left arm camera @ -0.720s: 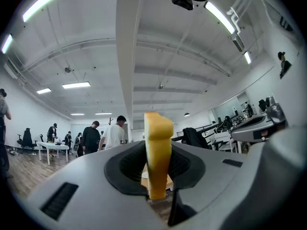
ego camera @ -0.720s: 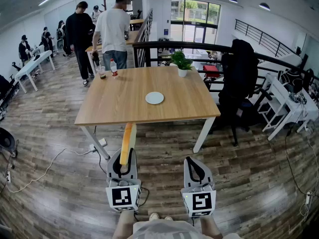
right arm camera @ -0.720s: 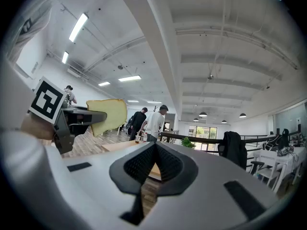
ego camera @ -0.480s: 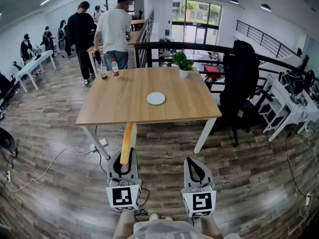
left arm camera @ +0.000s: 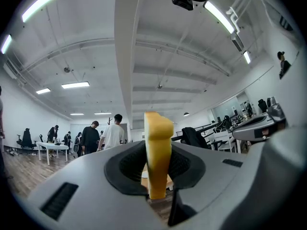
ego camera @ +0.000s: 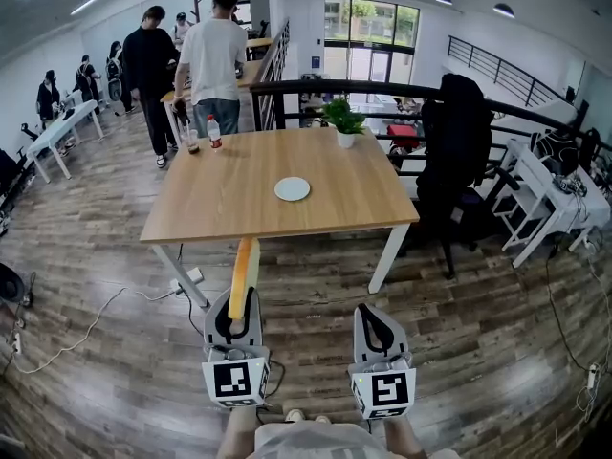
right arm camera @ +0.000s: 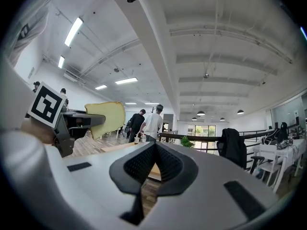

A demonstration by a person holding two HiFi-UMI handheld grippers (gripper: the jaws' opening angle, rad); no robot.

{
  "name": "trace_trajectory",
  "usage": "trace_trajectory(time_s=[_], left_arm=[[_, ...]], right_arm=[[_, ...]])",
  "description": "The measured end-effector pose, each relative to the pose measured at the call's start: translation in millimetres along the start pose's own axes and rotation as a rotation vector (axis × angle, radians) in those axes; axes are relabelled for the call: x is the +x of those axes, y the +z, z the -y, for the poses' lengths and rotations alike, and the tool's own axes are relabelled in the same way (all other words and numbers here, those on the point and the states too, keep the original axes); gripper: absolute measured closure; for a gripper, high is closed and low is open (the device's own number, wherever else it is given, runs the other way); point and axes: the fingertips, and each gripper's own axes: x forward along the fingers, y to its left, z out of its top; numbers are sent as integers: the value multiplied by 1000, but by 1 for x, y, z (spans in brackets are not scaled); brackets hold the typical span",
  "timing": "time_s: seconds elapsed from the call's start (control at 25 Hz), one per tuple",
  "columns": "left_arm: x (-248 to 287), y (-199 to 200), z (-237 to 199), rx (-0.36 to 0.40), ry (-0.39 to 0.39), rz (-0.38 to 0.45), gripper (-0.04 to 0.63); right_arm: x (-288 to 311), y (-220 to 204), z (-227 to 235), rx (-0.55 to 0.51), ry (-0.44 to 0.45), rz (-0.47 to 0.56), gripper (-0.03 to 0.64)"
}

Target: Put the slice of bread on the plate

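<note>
The slice of bread (ego camera: 244, 270) is clamped on edge between the jaws of the left gripper (ego camera: 238, 301). It sticks out forward over the wooden floor (ego camera: 105, 352), on the near side of the table. In the head view its far end reaches the table's near edge. It is well apart from the plate. In the left gripper view both pads press on its flat faces, and the pale yellow crumb rises above them.

The wooden table (ego camera: 220, 204) fills the middle of the scene and stands on white legs. To its right is a black chair (ego camera: 459, 151) with dark clothing draped over it. Further right are white desks (ego camera: 559, 204). A dark railing (ego camera: 382, 89) runs behind the table's far edge.

A person in a white shirt (ego camera: 212, 60) and a person in black (ego camera: 150, 60) stand at the table's far left corner. More people are at the far left of the room.

The right gripper (ego camera: 370, 316) is held level beside the left one, near the bottom of the head view. Its jaws are closed together with nothing between them.

On the table, a potted plant (ego camera: 344, 120) stands at the far edge, right of centre. The white plate (ego camera: 292, 188) lies near the middle with nothing on it. A bottle (ego camera: 213, 130) and a cup with a dark drink (ego camera: 191, 140) stand close together at the far left corner.
</note>
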Motion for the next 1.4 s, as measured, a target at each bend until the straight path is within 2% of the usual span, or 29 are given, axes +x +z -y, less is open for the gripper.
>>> trace_trajectory(time_s=[0.28, 0.6, 0.76, 1.08, 1.4], left_arm=[[-7, -2, 12, 19, 12, 9, 502], [12, -19, -5, 16, 61, -8, 502], [50, -21, -18, 13, 70, 14, 502], [167, -13, -39, 20, 33, 73, 502], [255, -33, -83, -6, 28, 60, 502]], right_arm=[[-11, -20, 8, 10, -3, -8, 598], [12, -29, 14, 5, 43, -21, 598], [42, -24, 26, -9, 27, -8, 598], [136, -10, 62, -41, -9, 0, 598], [249, -2, 63, -36, 42, 5, 598]])
